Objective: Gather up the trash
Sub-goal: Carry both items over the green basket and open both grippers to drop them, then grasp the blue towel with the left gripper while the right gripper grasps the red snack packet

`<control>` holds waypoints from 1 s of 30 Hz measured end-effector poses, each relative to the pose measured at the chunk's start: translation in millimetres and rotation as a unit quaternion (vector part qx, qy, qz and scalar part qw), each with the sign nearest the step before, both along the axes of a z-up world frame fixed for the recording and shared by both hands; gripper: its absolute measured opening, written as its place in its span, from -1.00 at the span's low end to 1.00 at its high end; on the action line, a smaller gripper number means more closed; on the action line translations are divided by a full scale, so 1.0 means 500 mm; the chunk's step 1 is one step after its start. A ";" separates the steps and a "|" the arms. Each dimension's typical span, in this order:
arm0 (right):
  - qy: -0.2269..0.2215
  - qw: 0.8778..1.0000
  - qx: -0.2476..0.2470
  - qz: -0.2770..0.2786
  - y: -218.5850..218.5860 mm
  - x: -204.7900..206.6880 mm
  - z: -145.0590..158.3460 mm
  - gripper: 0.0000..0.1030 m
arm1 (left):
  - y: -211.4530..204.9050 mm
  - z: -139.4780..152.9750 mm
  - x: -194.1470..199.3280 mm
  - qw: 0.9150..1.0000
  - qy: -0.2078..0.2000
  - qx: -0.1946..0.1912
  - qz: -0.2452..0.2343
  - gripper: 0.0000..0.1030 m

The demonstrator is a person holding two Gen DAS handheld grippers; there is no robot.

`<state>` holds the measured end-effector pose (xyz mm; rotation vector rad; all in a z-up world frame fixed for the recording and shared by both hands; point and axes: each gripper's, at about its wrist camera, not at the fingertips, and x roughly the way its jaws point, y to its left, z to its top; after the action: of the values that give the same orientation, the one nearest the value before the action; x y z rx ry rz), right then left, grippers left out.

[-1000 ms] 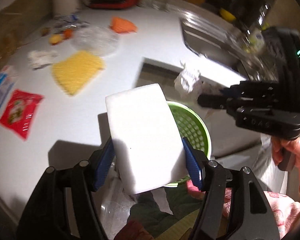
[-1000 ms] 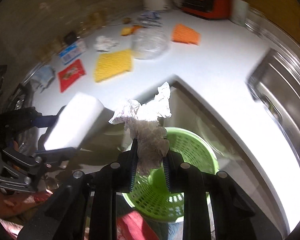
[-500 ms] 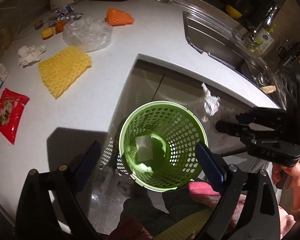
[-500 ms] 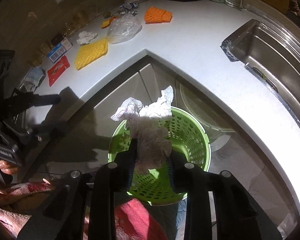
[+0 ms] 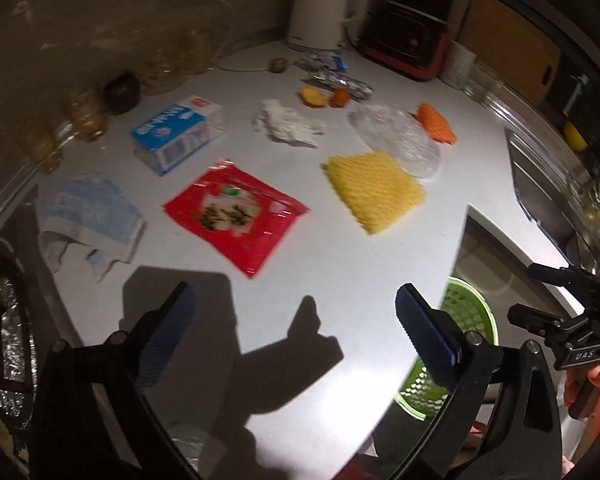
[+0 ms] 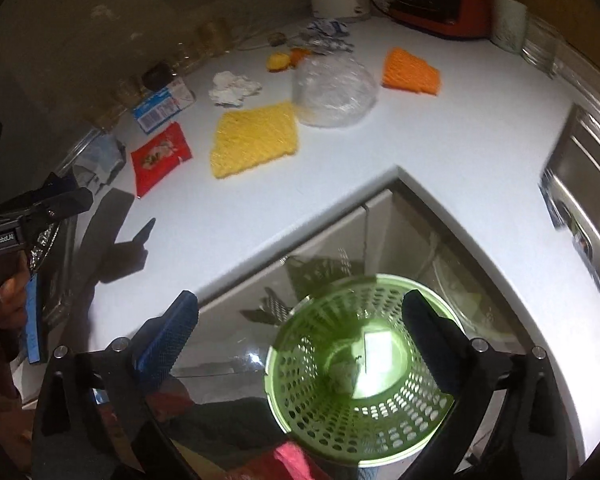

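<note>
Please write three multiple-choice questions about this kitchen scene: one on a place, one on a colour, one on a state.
1. Where is the green basket?
A. On the counter
B. Below the counter edge
C. In the sink

2. What colour is the flat packet nearest the left gripper?
A. Red
B. Black
C. Purple

3. What is the state of the right gripper?
A. Shut on tissue
B. Shut on foam
C. Open, empty

Answers: B, it stands lower, in front of the cabinets; A, its wrapper is red; C, the fingers are spread with nothing between.
</note>
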<state>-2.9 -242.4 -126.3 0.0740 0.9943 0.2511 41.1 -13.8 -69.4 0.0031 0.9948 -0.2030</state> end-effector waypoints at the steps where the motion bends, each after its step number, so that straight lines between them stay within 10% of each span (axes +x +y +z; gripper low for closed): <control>1: -0.006 1.000 -0.004 0.014 0.023 0.017 0.007 0.96 | 0.029 0.002 0.008 1.000 -0.005 0.006 0.022 0.85; 10: -0.051 0.988 -0.026 0.146 0.270 0.170 0.042 0.96 | 0.215 0.002 0.079 0.986 -0.020 0.049 0.155 0.85; 27: 0.017 0.987 -0.047 0.150 0.419 0.334 -0.057 0.96 | 0.310 -0.140 0.235 0.978 0.072 0.022 0.194 0.85; 30: 0.017 0.987 -0.054 0.152 0.422 0.335 -0.059 0.96 | 0.313 -0.152 0.239 0.977 0.074 0.019 0.197 0.48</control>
<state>164.4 -31.4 -155.9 -0.1744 1.0495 0.4754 160.8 142.7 -145.4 -0.1768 1.1260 0.1824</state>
